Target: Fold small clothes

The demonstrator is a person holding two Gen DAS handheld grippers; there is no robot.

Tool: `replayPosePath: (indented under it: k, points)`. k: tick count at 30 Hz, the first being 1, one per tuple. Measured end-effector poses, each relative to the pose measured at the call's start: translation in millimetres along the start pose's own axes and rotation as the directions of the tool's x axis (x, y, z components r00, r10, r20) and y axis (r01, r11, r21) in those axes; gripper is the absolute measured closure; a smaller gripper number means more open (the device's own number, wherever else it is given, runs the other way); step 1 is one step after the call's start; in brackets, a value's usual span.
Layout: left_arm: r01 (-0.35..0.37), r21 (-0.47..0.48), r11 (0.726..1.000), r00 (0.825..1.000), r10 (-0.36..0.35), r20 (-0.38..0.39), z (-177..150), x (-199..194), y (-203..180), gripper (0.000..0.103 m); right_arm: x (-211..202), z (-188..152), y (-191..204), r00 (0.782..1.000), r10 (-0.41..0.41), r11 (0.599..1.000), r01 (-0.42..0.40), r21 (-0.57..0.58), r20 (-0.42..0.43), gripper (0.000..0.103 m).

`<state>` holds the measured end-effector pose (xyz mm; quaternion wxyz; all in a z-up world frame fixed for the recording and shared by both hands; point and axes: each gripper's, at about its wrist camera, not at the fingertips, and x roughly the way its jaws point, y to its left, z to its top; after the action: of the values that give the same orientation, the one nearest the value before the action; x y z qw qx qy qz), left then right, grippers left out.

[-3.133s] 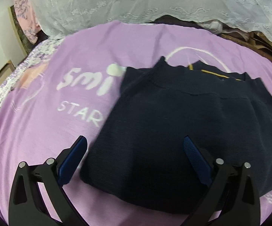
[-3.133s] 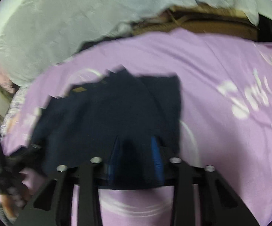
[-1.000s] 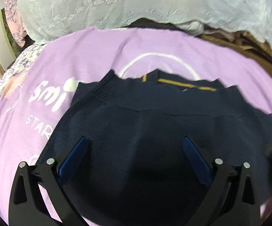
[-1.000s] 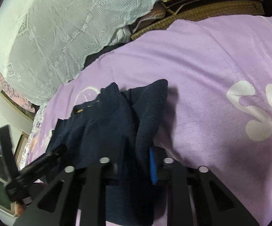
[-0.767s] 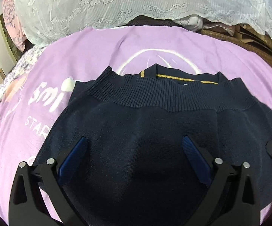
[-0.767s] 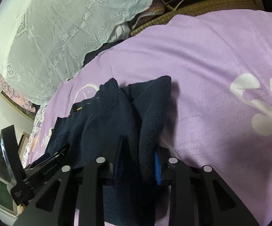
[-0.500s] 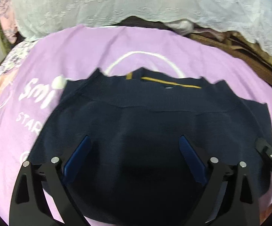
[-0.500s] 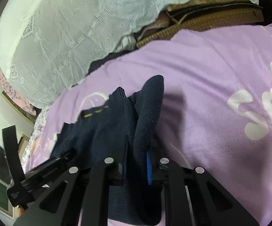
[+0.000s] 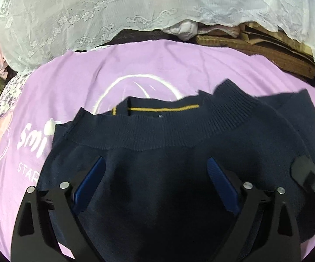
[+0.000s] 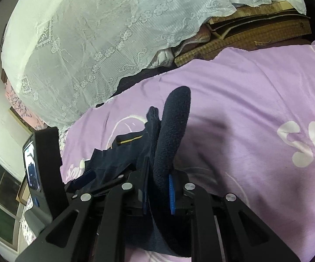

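The left gripper (image 9: 155, 179) hangs with jaws spread wide over a navy sweater (image 9: 157, 135) lying on a purple blanket (image 9: 74, 83), ribbed hem folded up toward the yellow-striped collar (image 9: 164, 108), lace cloth (image 9: 92, 11) behind.

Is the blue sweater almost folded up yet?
Partly. The navy sweater lies on the purple blanket with its bottom already folded up near the collar. The right gripper is pinching its right side and lifting it. The left gripper hangs open above it. The side folds are left.
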<state>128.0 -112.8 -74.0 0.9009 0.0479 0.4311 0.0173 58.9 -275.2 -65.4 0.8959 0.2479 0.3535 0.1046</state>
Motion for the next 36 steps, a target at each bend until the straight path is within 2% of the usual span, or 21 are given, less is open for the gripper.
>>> replayPosePath:
  k: [5,13,15,26,29,33,36]
  points:
    - [0.023,-0.004,1.000,0.999,-0.023,-0.027,12,10,8,0.012,1,2,22,1.000,0.005,1.000,-0.005,-0.009,0.011,0.088]
    - [0.028,-0.029,0.999,0.999,-0.027,0.044,29,-6,39,0.016,9,8,65,1.000,-0.005,0.999,0.006,-0.051,0.018,0.089]
    - [0.024,-0.039,0.999,0.998,-0.022,0.053,31,-9,49,0.020,12,9,79,1.000,-0.002,0.998,0.003,-0.068,0.016,0.089]
    - [-0.004,-0.145,0.989,0.999,0.011,0.047,32,-9,131,0.028,49,-2,156,0.999,-0.003,0.986,-0.004,-0.166,-0.042,0.090]
    - [0.033,-0.208,0.978,0.999,-0.028,0.026,29,-4,159,0.028,62,-7,174,0.998,-0.005,0.984,-0.006,-0.177,-0.065,0.091]
    - [0.045,-0.238,0.970,0.999,-0.044,0.012,23,4,183,0.028,82,-17,186,0.994,0.010,0.986,-0.029,-0.166,-0.113,0.094]
    - [0.096,-0.276,0.956,0.995,-0.103,-0.012,14,14,199,0.027,96,-28,190,0.991,-0.022,0.977,-0.007,-0.212,-0.135,0.094]
